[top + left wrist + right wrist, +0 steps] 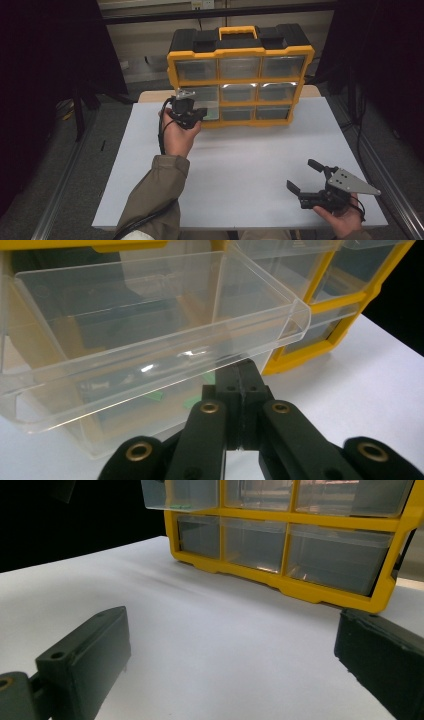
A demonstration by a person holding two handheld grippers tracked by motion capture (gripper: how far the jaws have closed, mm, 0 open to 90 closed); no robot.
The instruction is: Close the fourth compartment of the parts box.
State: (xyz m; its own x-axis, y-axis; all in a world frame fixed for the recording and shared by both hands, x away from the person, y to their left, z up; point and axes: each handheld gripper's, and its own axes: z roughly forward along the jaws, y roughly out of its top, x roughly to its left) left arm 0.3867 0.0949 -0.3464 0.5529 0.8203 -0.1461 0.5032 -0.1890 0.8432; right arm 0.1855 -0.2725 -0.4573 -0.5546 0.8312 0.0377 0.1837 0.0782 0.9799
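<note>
A yellow and black organizer point(240, 80) with clear drawers stands at the far side of the white table point(240, 160). Its middle-left drawer point(209, 102) is pulled out, seen close in the left gripper view as a clear drawer point(150, 315) with small green pieces point(191, 401) lying inside. My left gripper point(202, 114) is shut, its tips point(241, 371) against the underside of the drawer's front lip; whether they pinch the lip I cannot tell. My right gripper point(303, 175) rests near the front right corner, jaws wide open and bare point(230, 630). It faces the organizer point(300, 525) and the drawer point(180, 495).
The other drawers point(277, 91) sit closed in the frame. A black carry handle section tops the case point(238, 34). Bare white tabletop point(210, 610) lies between the right gripper and the organizer. A metal rail point(60, 195) runs along the floor at the left.
</note>
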